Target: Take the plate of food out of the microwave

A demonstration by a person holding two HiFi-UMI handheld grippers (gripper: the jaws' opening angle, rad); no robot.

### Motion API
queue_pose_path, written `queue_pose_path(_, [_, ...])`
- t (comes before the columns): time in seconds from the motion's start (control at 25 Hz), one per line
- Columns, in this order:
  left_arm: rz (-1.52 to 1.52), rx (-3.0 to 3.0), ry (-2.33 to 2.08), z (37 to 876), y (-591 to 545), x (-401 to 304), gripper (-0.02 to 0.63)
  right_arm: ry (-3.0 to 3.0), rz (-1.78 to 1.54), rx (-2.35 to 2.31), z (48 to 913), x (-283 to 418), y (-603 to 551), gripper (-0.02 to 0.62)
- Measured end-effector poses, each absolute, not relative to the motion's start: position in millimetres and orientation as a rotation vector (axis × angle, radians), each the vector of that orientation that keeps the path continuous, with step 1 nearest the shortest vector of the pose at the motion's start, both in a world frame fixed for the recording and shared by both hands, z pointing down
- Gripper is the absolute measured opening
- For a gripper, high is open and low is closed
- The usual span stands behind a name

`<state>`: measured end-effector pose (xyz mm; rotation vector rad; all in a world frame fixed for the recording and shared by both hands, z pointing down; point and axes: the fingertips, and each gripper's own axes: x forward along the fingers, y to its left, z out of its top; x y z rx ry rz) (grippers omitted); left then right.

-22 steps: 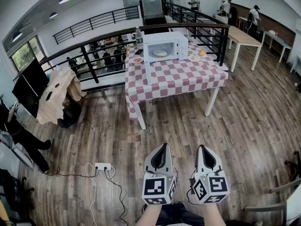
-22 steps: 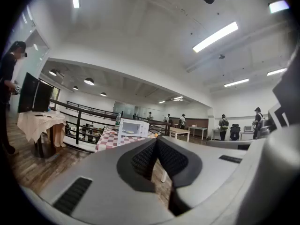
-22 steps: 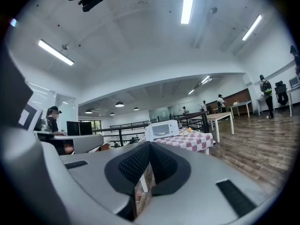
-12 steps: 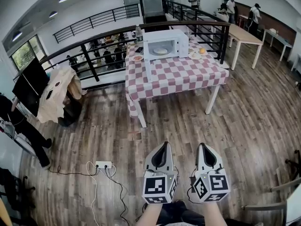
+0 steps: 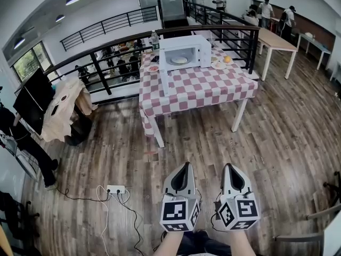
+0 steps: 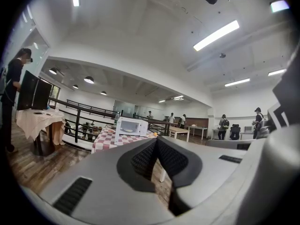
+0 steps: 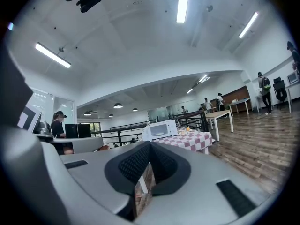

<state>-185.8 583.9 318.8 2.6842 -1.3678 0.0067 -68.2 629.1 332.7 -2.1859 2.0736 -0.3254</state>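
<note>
While the person stands well back on the wooden floor, both grippers are held low and level, side by side, pointing toward a table. The left gripper has its jaws together, with nothing between them. The right gripper has its jaws pressed together too, and it holds nothing.

Far from both grippers, a white microwave sits near the back edge of the tabletop, which has a red and white checked cloth on it. The plate of food is inside the microwave. The microwave door seems to be swung open at the left side.

Just right of the microwave is a small plate with an orange beside it. Just left of the microwave is another small plate. A bottle stands at the back left corner. A black railing runs behind the table. A white power strip lies on the floor, to the left of the grippers.
</note>
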Motion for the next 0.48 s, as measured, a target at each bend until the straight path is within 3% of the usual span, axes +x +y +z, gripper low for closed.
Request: queue_pose_path(0.48, [0.038, 2.658, -1.384, 333, 572, -159, 0.028, 2.104, -0.360, -2.146, 345, -45, 609, -0.009])
